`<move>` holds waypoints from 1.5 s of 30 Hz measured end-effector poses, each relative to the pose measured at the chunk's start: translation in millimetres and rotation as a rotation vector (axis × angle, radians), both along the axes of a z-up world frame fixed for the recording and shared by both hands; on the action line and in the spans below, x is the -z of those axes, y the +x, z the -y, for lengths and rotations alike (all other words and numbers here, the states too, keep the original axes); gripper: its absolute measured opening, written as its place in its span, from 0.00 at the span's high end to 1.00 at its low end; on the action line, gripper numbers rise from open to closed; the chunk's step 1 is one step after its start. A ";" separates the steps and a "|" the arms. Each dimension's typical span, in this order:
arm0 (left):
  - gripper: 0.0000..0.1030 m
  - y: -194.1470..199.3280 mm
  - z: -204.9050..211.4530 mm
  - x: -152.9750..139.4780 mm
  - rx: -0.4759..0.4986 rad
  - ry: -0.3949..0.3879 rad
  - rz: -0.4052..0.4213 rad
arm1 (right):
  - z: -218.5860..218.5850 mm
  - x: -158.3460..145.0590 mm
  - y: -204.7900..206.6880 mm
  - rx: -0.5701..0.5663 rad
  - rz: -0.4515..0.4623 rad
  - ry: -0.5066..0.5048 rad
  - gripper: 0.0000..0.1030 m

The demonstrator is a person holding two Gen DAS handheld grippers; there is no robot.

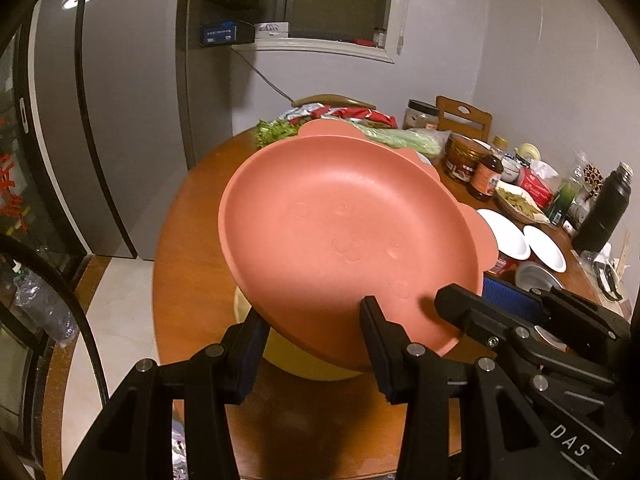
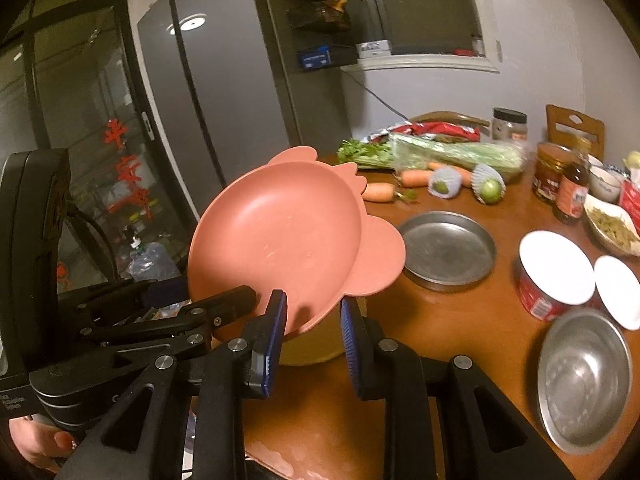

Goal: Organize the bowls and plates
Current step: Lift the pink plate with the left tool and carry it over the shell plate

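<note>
A pink plate [image 1: 332, 236] with ear-shaped tabs is held tilted above the wooden table [image 1: 192, 248]. My left gripper [image 1: 312, 320] is shut on its near rim, one finger above and one below. My right gripper [image 2: 314, 308] is shut on the same plate [image 2: 276, 236] beside it; the right gripper's fingers also show in the left wrist view [image 1: 460, 308]. A yellow bowl [image 1: 304, 364] sits under the plate, mostly hidden. It also shows in the right wrist view [image 2: 308, 348].
A metal pan [image 2: 446, 250], a steel bowl [image 2: 584, 380], a white-lidded red tub [image 2: 554, 276] and a white dish [image 2: 618, 292] lie to the right. Carrots, greens, jars and bottles crowd the table's far side. A fridge [image 1: 104, 120] stands at left.
</note>
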State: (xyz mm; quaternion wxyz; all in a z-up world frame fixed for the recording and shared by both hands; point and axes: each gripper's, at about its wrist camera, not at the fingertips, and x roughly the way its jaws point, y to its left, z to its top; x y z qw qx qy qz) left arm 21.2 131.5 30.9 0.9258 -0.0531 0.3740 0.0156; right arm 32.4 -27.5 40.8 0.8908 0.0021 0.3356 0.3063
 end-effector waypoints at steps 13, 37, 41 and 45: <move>0.56 14.6 -13.4 32.2 -0.013 -0.007 -0.091 | -21.5 24.5 20.8 -0.025 -0.062 -0.033 0.73; 0.56 31.3 -11.6 61.5 -0.010 0.011 -0.166 | -21.8 64.5 44.4 -0.026 -0.170 -0.066 0.73; 0.55 32.5 -10.0 62.6 -0.011 0.030 -0.169 | -22.5 66.0 45.8 -0.023 -0.173 -0.079 0.73; 0.55 35.0 -8.0 62.5 -0.020 0.057 -0.171 | -22.4 66.3 47.4 -0.015 -0.168 -0.091 0.73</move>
